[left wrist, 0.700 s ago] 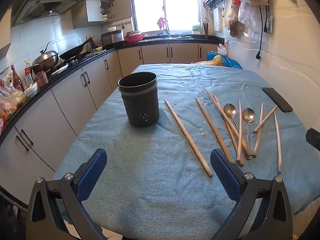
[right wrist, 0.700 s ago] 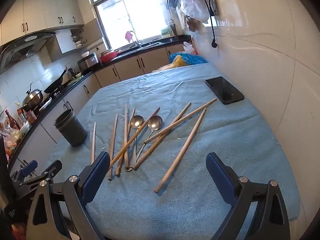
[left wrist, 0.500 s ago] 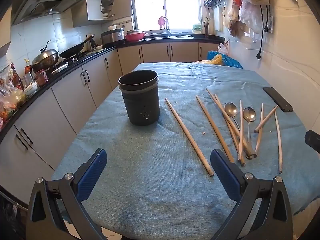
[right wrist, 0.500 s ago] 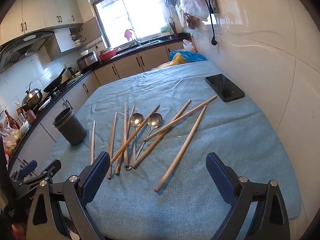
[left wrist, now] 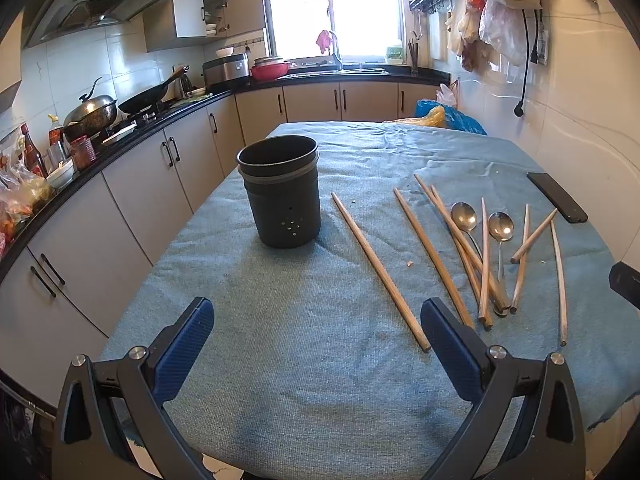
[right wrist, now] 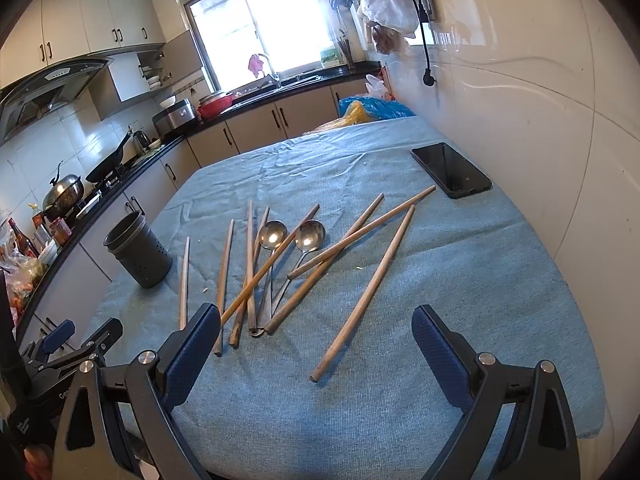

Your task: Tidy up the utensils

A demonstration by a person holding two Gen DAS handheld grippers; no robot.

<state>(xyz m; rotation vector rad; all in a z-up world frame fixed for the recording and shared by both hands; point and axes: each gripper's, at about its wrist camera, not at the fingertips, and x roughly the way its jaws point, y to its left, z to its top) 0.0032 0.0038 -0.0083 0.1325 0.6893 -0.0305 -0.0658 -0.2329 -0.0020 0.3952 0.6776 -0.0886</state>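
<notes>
A dark utensil holder stands upright on the blue tablecloth, toward the left. Several wooden chopsticks lie scattered to its right, some crossing. Two metal spoons lie among them, bowls pointing away from me. My left gripper hovers open over the near cloth, nothing between its blue pads. My right gripper is open too, low over the near ends of the chopsticks. The left gripper also shows at the lower left of the right wrist view.
A black phone lies near the white wall on the right. Blue and yellow bags sit at the table's far end. A counter with cabinets, pots and bottles runs along the left.
Both grippers have drifted slightly forward over the table; the holder and utensils look a little nearer. Nothing on the cloth has moved.
</notes>
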